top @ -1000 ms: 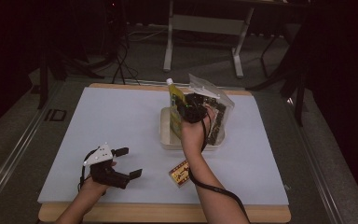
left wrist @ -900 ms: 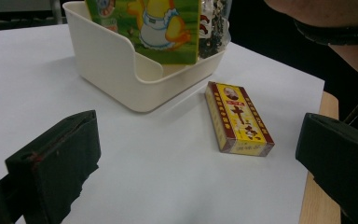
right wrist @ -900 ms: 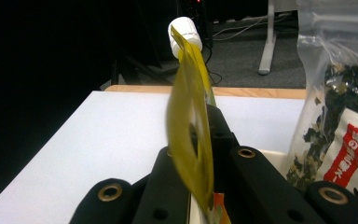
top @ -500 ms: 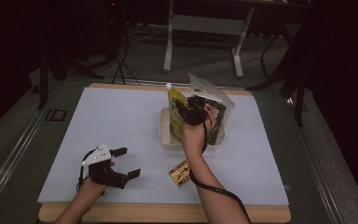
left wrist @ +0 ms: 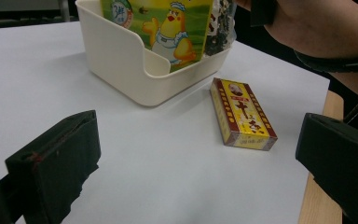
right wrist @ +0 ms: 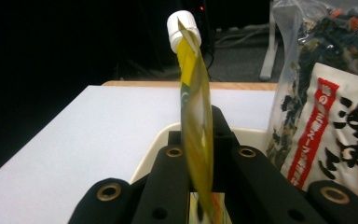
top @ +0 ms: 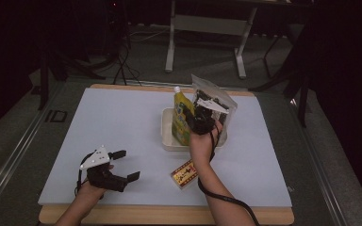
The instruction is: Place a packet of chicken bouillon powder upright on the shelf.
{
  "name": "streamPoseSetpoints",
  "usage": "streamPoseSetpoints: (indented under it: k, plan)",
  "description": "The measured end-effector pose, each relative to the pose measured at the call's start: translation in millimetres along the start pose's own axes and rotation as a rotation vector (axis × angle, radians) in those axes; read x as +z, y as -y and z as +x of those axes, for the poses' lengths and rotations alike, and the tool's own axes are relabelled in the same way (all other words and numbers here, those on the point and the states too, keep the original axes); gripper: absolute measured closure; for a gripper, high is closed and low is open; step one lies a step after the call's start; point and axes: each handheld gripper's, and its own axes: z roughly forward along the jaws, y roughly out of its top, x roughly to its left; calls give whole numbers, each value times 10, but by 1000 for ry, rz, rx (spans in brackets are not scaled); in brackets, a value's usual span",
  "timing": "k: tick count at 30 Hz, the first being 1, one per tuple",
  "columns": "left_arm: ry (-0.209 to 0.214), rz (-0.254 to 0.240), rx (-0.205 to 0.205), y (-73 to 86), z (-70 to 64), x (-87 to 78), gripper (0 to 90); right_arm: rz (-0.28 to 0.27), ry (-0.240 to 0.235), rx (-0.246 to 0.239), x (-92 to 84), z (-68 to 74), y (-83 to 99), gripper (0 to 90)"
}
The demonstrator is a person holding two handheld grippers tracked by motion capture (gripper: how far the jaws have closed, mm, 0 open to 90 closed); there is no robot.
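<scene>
The right gripper (right wrist: 198, 186) pinches a yellow pouch (right wrist: 195, 121) printed with a chick, standing in the tub (left wrist: 121, 60). Beside it, a seaweed bag (right wrist: 326, 126) bears Japanese writing. The left gripper (top: 122, 165) gapes wide, empty, near the tub.

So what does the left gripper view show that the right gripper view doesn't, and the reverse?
Left gripper view: the flat red-and-yellow printed box lying on the white table, the left gripper with jaws open, and the chicken picture on the yellow spouted pouch.
Right gripper view: the pouch's white cap, the right gripper shut on the pouch.
Both: cream plastic bin, clear seaweed bag.
</scene>
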Motion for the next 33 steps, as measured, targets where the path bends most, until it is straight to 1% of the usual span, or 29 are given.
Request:
streamPoseSetpoints:
  k: [3, 4, 5, 7, 9, 10, 13, 14, 15, 16, 19, 21, 22, 23, 24, 28, 30, 31, 33]
  plan:
    - [0, 1, -2, 0, 1, 9, 1, 15, -29, 4, -6, -16, -12, 885]
    - [0, 1, -2, 0, 1, 9, 0, 37, -31, -11, 3, 0, -30, 872]
    - [1, 1, -2, -1, -3, 12, 0, 49, -27, -27, 5, 17, -42, 840]
    - [3, 3, 0, 3, -6, 17, 0, 66, -40, -41, 12, 35, -59, 769]
    - [4, 5, 0, 7, -7, 21, 0, 59, -40, -53, -9, 44, -78, 721]
    - [4, 5, 1, 8, -7, 21, 0, 58, -44, -64, -20, 45, -90, 663]
    - [5, 5, -2, 10, -2, 22, 0, 44, -53, -75, -62, 40, -132, 532]
    - [5, 5, -2, 9, -4, 23, 0, 42, -56, -76, -80, 37, -149, 529]
    - [5, 5, -2, 8, -6, 24, 0, 38, -60, -76, -103, 31, -167, 503]
    - [6, 5, -2, 8, -7, 25, 0, 32, -63, -84, -124, 28, -184, 456]
    - [6, 6, -3, 8, -9, 30, 0, 7, -54, -134, -202, 29, -241, 348]
    - [6, 8, -2, 9, -8, 34, 0, 3, -59, -145, -254, 38, -277, 318]
    - [5, 10, 1, 9, -8, 35, 0, 4, -68, -132, -281, 37, -298, 288]
    - [4, 10, 2, 9, -9, 35, 0, 6, -88, -115, -302, 34, -319, 260]
    - [4, 10, 4, 8, -11, 36, 0, 7, -100, -112, -326, 32, -338, 229]
    - [1, 15, 6, 3, -26, 37, 0, 2, -145, -124, -443, 37, -381, 138]
    - [2, 22, 13, 1, -33, 45, 0, -3, -167, -130, -506, 32, -392, 134]
    - [1, 23, 15, 0, -37, 53, 0, -8, -168, -136, -538, 30, -394, 132]
    - [1, 29, 15, -1, -45, 64, 0, -5, -186, -143, -612, 14, -402, 127]
